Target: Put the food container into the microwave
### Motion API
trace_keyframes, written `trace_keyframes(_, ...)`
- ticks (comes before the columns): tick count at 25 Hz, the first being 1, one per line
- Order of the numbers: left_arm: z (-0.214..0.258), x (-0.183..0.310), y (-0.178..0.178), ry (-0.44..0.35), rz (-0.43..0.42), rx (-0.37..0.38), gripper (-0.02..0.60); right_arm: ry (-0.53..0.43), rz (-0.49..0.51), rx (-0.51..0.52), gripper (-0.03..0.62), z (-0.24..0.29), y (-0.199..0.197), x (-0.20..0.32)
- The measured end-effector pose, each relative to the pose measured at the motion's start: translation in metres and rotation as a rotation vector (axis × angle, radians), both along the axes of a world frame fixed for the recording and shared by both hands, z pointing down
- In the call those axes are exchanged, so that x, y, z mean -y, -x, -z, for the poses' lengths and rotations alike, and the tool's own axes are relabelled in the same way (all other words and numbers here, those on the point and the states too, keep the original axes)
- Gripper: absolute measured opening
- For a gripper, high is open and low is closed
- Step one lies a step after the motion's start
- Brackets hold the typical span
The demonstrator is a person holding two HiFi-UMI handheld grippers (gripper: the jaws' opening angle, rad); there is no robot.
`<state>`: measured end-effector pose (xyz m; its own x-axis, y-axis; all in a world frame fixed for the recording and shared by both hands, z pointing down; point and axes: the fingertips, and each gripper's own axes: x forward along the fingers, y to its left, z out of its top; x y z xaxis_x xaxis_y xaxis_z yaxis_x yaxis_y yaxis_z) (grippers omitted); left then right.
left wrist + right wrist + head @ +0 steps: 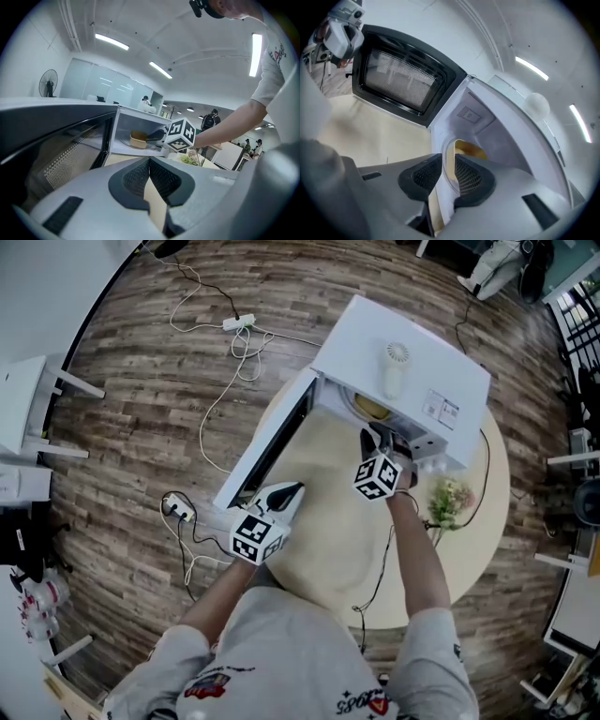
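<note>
The food container (138,139) sits on the floor of the microwave (403,371) cavity, so we judge the placing done. It lies straight ahead of the right hand-held gripper (380,440), farther in and apart from its jaws. These stand a little spread at the cavity mouth with nothing pinched, and we see the container only through their gap. The door (267,451) hangs open to the left over the desk (328,549). The left hand-held gripper (292,491), jaws pressed together and empty, is near the door's free end on its inner side. We judge it the nearer hand for swinging the door closed once the right one backs clear.
</note>
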<state>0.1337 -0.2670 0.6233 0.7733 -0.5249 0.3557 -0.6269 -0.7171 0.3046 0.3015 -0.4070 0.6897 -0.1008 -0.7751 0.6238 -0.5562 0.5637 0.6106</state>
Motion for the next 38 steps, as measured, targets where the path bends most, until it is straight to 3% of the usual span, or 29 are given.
trace_keyframes(10, 0.02, -0.019, 0.008, -0.041, 0.032, 0.0, 0.005, -0.016, -0.024, 0.016, 0.009, 0.024, -0.005, -0.046)
trace_keyframes(21, 0.039, -0.029, 0.009, -0.081, 0.041, -0.002, 0.005, -0.028, -0.059, 0.043, 0.006, 0.039, -0.016, -0.078)
trace_keyframes(38, 0.068, -0.039, -0.002, -0.137, 0.011, 0.006, 0.005, -0.093, -0.377, 0.587, 0.006, 0.105, -0.063, -0.157)
